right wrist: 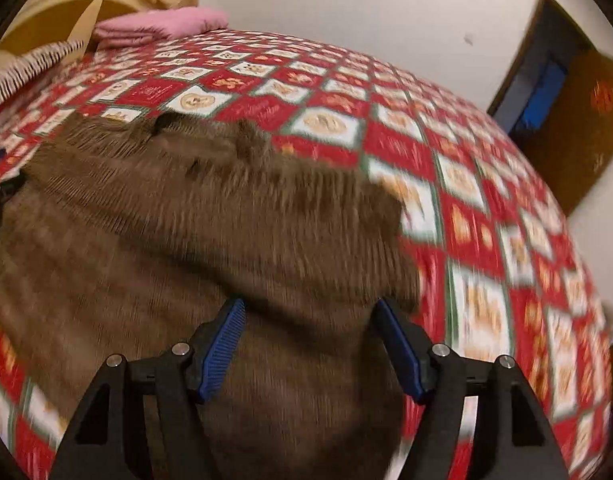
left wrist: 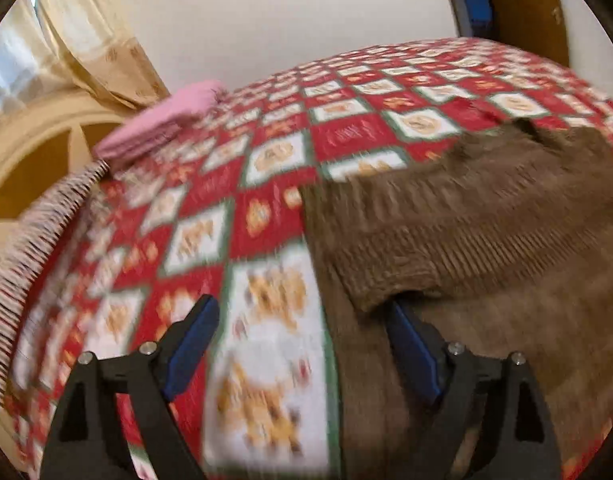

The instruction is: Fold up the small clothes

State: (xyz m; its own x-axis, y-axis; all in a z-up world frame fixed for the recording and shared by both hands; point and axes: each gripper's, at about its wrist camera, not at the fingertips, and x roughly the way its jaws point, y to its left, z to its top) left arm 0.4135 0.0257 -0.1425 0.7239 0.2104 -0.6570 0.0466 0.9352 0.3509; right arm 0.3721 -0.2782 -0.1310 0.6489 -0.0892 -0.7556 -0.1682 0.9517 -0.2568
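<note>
A brown ribbed knit garment [left wrist: 486, 216] lies on a bed with a red, white and green patterned quilt [left wrist: 210, 216]. A folded flap of it lies across its body. My left gripper [left wrist: 302, 312] is open at the garment's left edge, its right finger just under the flap's corner, its left finger over the quilt. In the right wrist view the same garment [right wrist: 178, 216] fills the middle. My right gripper [right wrist: 310, 308] is open low over its right part, holding nothing. Both views are blurred by motion.
A folded pink cloth [left wrist: 162, 124] lies at the far left corner of the bed; it also shows in the right wrist view [right wrist: 158, 26]. A striped bed edge [left wrist: 30, 252], beige curtain [left wrist: 106, 44], white wall and a brown door [right wrist: 574, 120] surround the bed.
</note>
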